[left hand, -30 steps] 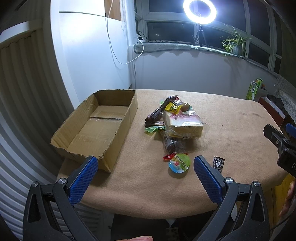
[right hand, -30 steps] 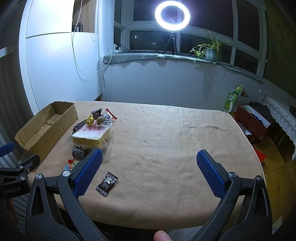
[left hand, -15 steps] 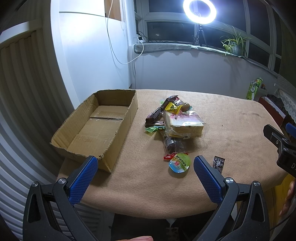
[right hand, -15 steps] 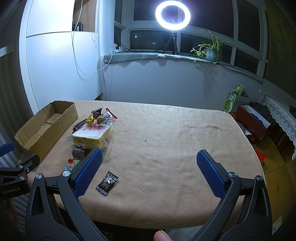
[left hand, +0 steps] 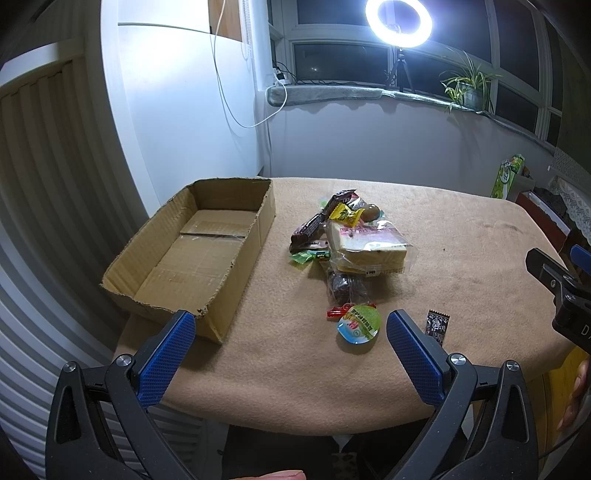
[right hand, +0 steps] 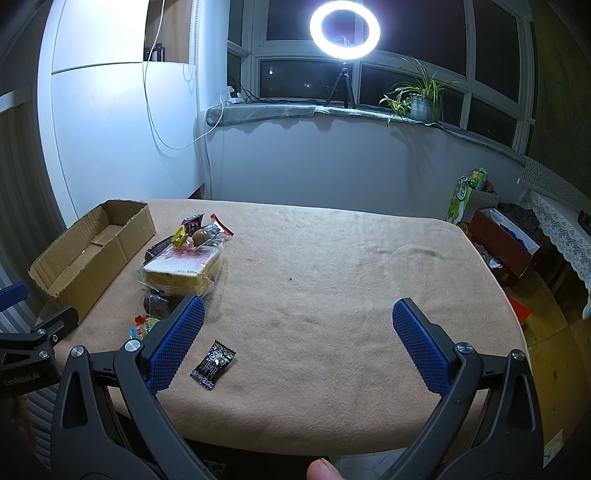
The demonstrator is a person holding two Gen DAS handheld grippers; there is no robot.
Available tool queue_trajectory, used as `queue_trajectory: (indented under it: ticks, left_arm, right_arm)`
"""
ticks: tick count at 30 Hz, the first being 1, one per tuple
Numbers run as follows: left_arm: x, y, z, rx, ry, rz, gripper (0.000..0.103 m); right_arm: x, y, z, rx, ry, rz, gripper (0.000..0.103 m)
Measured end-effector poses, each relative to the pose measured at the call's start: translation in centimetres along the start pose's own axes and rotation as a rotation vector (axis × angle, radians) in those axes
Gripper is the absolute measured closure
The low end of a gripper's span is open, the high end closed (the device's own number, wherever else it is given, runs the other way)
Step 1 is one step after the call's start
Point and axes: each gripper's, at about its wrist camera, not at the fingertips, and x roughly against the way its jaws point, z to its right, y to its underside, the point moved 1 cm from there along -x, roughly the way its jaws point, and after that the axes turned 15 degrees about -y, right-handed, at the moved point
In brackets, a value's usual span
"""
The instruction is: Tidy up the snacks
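An open cardboard box sits empty at the table's left; it also shows in the right wrist view. A pile of snacks lies beside it: a wrapped sandwich, a yellow candy, a dark chocolate bar, a green candy. A round jelly cup and a small black sachet lie near the front edge. My left gripper is open and empty above the front edge. My right gripper is open and empty, right of the sachet.
The table has a tan cloth. A ring light and a potted plant stand on the window sill. Boxes and a green carton sit on the floor at the right.
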Motion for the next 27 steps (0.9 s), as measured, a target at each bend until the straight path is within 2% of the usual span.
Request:
queue_trajectory:
  ticks: [27]
  left_arm:
    - [-0.83, 0.54, 0.21, -0.012, 0.001, -0.021, 0.0]
  right_arm:
    - [-0.72, 0.77, 0.01, -0.005, -0.011, -0.029, 0.0]
